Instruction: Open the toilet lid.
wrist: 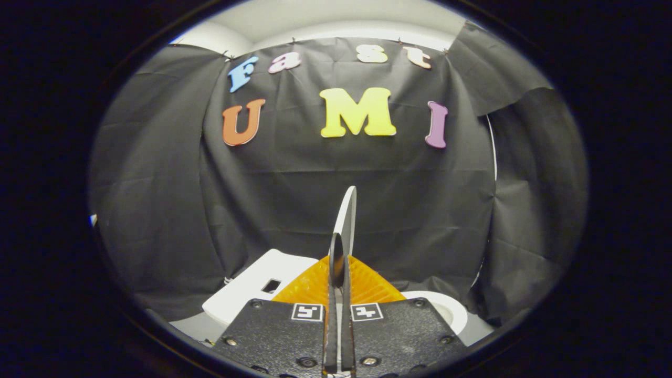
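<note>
Between the fingers, at 12 o'clock from the tips, the toilet lid [347,220] stands edge-on and near upright. The gripper [338,252] is closed on its rim: both fingers press flat against the thin edge, with almost no gap between them.

Left to right: at 10 o'clock from the fingertips lies the white tank [252,286], with a dark rectangular opening in its top. At 12 o'clock is the lid. At 3 o'clock, low, shows a curve of the white seat [446,310]. The black cloth wall [157,210] hangs behind everything.

My judgement: the lift is nearly done and I am in the final part of the swing. The next move calls for easing the lid back to its rest, then parting the fingers.

Obstructions: the tank sits close behind the lid, so I would watch for contact there. I see nothing else in the path.
</note>
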